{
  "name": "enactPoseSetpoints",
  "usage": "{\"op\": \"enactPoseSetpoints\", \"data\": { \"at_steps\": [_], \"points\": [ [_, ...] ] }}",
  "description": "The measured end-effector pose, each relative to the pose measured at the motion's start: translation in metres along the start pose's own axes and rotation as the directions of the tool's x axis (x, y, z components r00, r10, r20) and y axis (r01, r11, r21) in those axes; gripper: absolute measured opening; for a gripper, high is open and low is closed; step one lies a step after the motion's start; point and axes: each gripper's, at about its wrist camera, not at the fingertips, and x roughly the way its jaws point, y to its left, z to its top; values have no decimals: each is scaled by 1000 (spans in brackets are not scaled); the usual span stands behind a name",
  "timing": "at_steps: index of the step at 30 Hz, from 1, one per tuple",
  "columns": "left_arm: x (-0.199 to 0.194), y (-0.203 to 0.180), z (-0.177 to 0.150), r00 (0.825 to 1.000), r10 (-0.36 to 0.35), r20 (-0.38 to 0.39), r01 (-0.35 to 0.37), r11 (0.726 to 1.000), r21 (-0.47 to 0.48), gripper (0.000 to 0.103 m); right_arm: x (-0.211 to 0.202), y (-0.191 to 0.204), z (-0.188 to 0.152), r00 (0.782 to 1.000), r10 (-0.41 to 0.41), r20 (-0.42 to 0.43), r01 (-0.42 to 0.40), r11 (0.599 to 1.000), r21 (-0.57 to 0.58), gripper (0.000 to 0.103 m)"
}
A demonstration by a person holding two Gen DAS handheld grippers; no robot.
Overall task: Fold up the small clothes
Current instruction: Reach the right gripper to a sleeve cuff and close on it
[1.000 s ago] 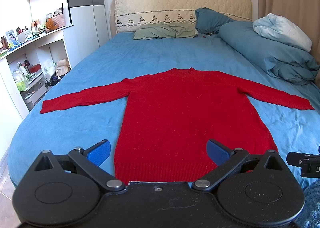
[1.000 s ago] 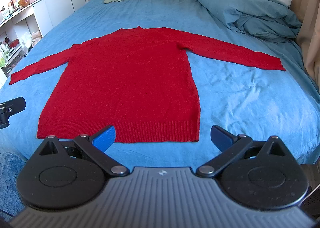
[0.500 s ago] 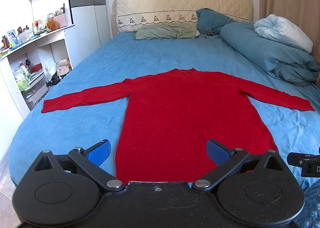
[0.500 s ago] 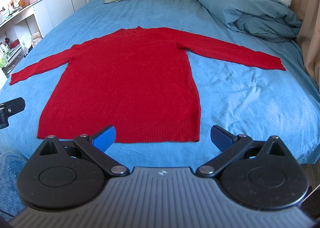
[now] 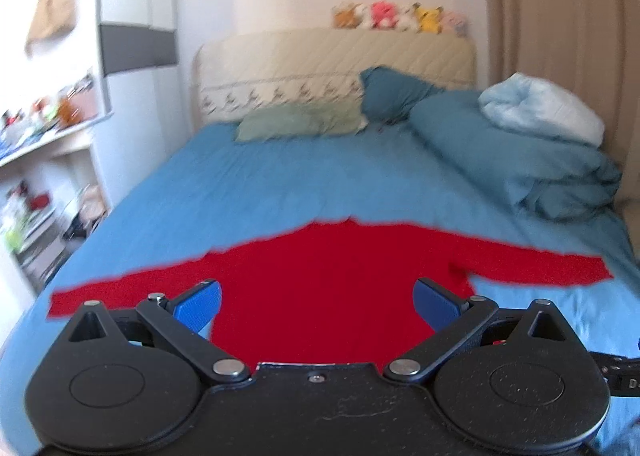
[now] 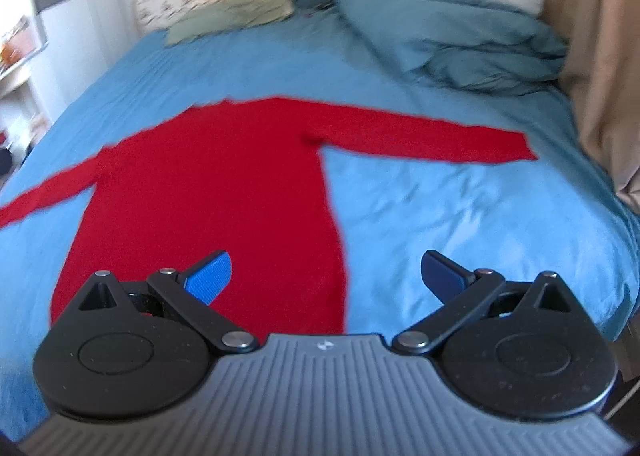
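I have both tools spread wide with nothing between the pads: the left gripper [image 5: 316,306] and the right gripper [image 6: 326,274] each hang over the near part of the red sweater [image 6: 208,192]. It lies flat on the blue bedspread [image 6: 440,208], straight ahead of both tools, its long axis running away from me toward the headboard [image 5: 332,56], hem nearest, collar farthest. The 2 sleeves stretch out sideways, roughly square to the body. My left tool sits over the body with the left sleeve [image 5: 132,288] off to its left; my right tool straddles the sweater's right edge, so it is the nearer one to the right sleeve [image 6: 432,138]. I judge nothing is folded yet, and a sleeve brought inward across the body looks like the first fold.

The sweater reads as a soft knit, limp and thin, though both views are smeared and I can't make out the weave. The bedspread is a finely ribbed cloth with shallow wrinkles at the right.
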Motion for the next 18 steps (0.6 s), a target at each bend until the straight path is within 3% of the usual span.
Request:
{"op": "enactPoseSetpoints", "data": {
  "at_steps": [4, 9, 18],
  "points": [
    [64, -29, 35, 998, -66, -15, 66, 997, 49, 103, 38, -43, 31, 996, -77, 36, 74, 994, 82, 103],
    [171, -68, 56, 983, -147, -113, 152, 988, 33, 103, 115, -109, 55, 980, -192, 56, 176, 961, 214, 103],
    [369, -151, 33, 922, -225, -315, 244, 970, 19, 103, 268, -194, 59, 945, -324, 49, 288, 892, 347, 103]
  ]
}}
